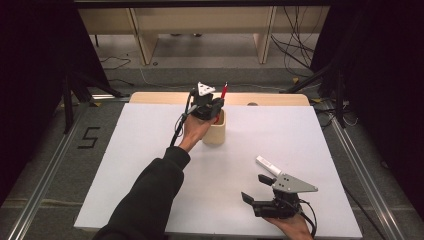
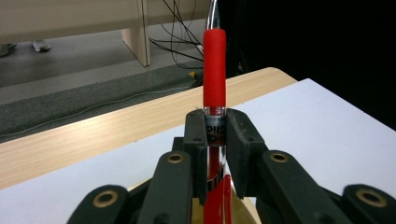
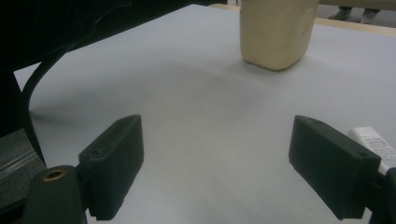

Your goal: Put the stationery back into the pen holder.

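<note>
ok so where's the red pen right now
The red pen stands upright, pinched between the left gripper fingers, right over the beige pen holder at the far middle of the table in the high view.

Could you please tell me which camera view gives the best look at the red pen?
The left gripper view shows it best: the red pen stands upright and close, clamped between the left tongs, with its grip and printed barrel readable. In the high view the pen is just a small red sliver above the beige cup.
</note>
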{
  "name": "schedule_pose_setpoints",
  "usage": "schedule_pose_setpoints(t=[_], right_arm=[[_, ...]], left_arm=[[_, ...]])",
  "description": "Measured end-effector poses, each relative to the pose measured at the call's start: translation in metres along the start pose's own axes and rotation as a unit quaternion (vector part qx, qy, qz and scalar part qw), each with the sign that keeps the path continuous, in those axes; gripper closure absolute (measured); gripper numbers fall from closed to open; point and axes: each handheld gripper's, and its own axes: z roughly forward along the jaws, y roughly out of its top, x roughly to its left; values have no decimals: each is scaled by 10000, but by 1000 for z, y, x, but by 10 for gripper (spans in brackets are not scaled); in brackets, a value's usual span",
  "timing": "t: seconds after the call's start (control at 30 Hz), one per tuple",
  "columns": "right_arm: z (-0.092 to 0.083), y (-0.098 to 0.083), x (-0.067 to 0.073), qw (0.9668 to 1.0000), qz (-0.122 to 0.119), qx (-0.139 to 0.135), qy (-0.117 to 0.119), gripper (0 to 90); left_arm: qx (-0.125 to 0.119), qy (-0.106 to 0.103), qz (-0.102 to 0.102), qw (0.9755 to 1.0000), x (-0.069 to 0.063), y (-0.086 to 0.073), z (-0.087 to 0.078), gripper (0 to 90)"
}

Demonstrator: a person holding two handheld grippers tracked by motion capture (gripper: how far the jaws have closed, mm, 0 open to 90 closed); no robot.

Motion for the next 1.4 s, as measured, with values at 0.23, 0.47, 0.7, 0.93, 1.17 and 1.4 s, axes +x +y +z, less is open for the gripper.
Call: schedule_pose_setpoints(t=[0.23, 0.47, 0.7, 0.93, 1.17, 1.4], right_arm=[[0, 0, 0, 10000, 5, 4, 7, 187], [1, 0, 0, 10000, 2, 7, 13, 187], [1, 0, 0, 10000, 2, 5, 12, 186], [1, 0, 0, 10000, 10, 21, 11, 186], [1, 0, 0, 10000, 13, 3, -4, 186], [1, 0, 0, 10000, -9, 19, -9, 186]], left_arm=[[82, 3, -15, 10000, 0, -3, 1, 787], [171, -3, -33, 9998, -1, -7, 1, 784], [222, -5, -23, 9998, -6, -4, -5, 596], [412, -124, 74, 9990, -7, 1, -19, 437], [462, -244, 81, 9986, -5, 3, -38, 356], [443, -437, 51, 9980, 1, -1, -58, 323]])
